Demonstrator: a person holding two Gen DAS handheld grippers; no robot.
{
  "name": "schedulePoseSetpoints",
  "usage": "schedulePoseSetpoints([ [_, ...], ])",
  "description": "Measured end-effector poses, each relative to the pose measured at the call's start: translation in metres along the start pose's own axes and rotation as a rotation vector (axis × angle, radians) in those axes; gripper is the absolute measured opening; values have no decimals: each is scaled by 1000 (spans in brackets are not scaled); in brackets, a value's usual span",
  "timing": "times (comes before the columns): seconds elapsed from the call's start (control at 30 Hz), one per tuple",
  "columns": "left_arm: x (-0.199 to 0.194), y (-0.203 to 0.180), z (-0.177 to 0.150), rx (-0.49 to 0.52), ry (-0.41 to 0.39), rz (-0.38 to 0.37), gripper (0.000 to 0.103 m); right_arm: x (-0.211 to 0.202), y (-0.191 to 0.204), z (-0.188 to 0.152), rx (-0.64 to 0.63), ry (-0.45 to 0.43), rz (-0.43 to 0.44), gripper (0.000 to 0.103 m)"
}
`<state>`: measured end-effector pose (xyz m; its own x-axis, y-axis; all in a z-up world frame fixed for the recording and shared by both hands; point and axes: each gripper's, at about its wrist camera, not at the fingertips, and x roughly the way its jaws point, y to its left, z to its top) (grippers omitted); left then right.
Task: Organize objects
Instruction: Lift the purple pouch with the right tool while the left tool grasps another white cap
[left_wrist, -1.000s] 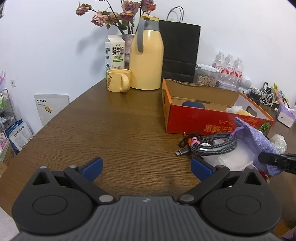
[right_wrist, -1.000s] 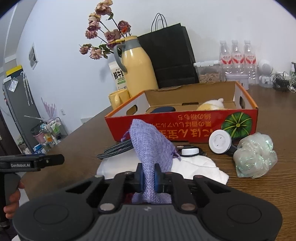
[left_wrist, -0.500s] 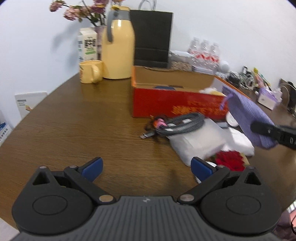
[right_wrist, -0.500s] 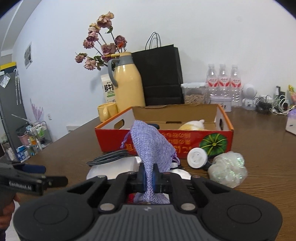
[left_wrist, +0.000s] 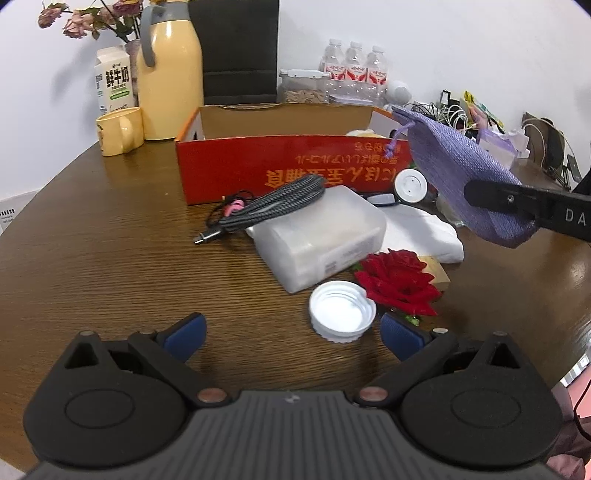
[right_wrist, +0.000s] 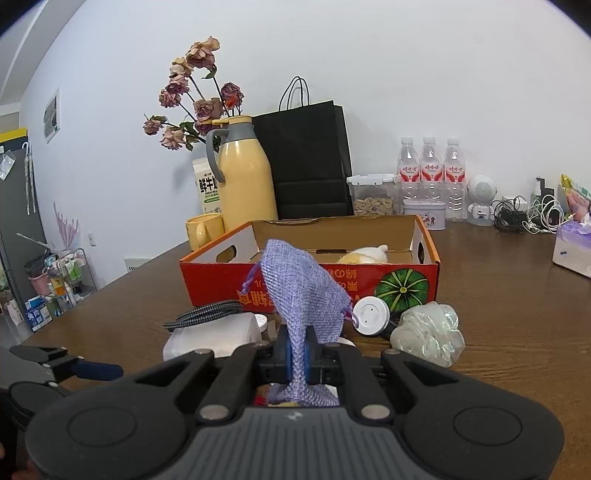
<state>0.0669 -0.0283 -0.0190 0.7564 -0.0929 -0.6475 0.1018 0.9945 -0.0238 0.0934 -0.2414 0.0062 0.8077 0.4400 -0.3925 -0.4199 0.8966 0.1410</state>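
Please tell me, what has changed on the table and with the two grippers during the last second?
The left gripper, open and empty throughout, swung toward the clutter: the white cap and red rose now lie just ahead of it. The right gripper kept its grip on the purple pouch and rose a little, so the red box looks lower. The items on the table did not move.

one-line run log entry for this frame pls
right gripper: shut on purple woven drawstring pouch, lifted | left gripper: open, empty, near white plastic screw cap | red cardboard box: open, pouch not yet inside
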Motion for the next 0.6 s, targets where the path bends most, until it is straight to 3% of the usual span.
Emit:
schedulePoseSetpoints([
  [0.17,6,-8,-2,33,-14,-28,74,-1,-1,-2,2,-1,9,5],
  [0.23,5,-11,-4,68,-44,-41,46,0,-1,-2,2,-1,14,5],
  [0.27,5,-12,-5,78,-54,-41,41,0,-1,-2,3,-1,17,5],
  [0.6,-23,-1,0,70,-132,-19,41,-3,0,1,-11,-21,20,5],
])
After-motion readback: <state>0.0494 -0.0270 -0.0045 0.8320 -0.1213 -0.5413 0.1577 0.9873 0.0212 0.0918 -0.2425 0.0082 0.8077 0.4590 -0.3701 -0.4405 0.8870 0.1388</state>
